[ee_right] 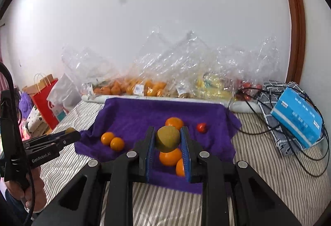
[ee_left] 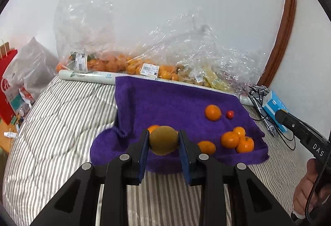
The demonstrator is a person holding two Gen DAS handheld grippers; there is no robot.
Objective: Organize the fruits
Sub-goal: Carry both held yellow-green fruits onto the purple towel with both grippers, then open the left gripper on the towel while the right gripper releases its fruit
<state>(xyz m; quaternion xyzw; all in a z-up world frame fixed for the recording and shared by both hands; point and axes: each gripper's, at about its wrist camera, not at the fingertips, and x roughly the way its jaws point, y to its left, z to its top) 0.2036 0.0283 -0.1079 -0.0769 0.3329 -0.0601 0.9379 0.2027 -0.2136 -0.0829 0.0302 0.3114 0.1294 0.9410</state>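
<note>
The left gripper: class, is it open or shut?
Shut: the left gripper has both blue pads pressed against a brownish-green kiwi, held above the purple towel.

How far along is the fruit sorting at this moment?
Done: nothing looks sorted yet. In hand: the left claw is shut on a kiwi, and the right claw on a second kiwi, both above the purple towel. Left: six oranges and a small red fruit lie loose on the towel; the bagged fruit sits behind.
</note>
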